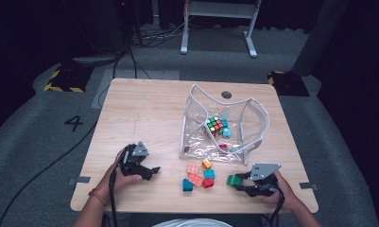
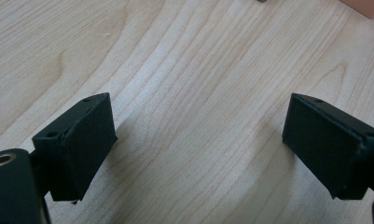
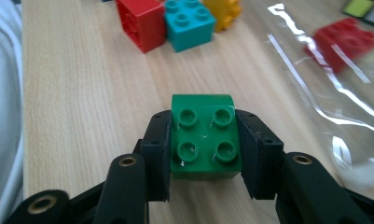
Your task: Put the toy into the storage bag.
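A green four-stud brick sits between the pads of my right gripper, which is shut on its two sides. In the high view this green brick and the right gripper are low over the table near the front right edge. My left gripper rests at the front left, and its jaws stand open. In the left gripper view the left gripper has bare wood between its fingers.
A clear zip bag lies open at centre right of the wooden table, holding a puzzle cube, a teal brick and a red brick. Several loose bricks, such as a pink one and a blue one, lie in front of it.
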Tool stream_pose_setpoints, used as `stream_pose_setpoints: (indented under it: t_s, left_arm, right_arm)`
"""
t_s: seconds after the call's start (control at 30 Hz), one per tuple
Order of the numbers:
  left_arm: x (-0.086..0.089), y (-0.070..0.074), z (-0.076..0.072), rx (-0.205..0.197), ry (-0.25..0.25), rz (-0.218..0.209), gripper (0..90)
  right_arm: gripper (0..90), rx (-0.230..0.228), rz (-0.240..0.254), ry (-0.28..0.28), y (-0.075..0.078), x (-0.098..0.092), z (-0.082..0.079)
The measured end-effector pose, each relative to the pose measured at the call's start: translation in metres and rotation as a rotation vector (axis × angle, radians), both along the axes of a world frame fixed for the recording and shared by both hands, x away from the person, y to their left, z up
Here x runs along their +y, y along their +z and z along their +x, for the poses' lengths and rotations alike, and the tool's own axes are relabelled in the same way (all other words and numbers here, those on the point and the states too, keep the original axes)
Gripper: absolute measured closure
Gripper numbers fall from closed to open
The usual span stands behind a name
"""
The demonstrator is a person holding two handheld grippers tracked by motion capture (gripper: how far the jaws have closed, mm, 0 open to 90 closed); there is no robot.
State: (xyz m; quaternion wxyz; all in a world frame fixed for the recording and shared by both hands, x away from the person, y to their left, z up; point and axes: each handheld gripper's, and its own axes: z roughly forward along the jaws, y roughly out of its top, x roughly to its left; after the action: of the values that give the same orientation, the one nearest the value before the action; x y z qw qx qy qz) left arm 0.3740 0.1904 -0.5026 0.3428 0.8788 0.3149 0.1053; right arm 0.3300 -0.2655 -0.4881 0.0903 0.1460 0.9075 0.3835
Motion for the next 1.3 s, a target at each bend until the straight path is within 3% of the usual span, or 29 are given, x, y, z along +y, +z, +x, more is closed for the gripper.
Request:
stream_pose_setpoints:
  t_s: [0.27, 0.37, 0.6, 1.0, 1.3]
  left_arm:
    - [0.000, 0.000, 0.000, 0.000, 0.001, 0.000, 9.5]
    - [0.000, 0.000, 0.000, 0.000, 0.001, 0.000, 9.5]
    - [0.000, 0.000, 0.000, -0.002, 0.001, 0.002, 9.5]
    - [0.000, 0.000, 0.000, -0.003, 0.001, 0.002, 9.5]
    - [0.000, 0.000, 0.000, 0.000, 0.000, 0.000, 9.5]
  right_arm:
    - [59.4, -0.039, 0.039, -0.120, 0.015, -0.043, 0.004]
    - [59.4, -0.059, 0.058, -0.191, 0.021, -0.059, 0.006]
    - [59.4, -0.100, 0.086, -0.303, 0.033, -0.086, 0.019]
    - [59.4, -0.151, 0.152, -0.408, 0.067, -0.112, 0.056]
    - [59.4, -0.194, 0.144, -0.452, 0.100, -0.112, 0.087]
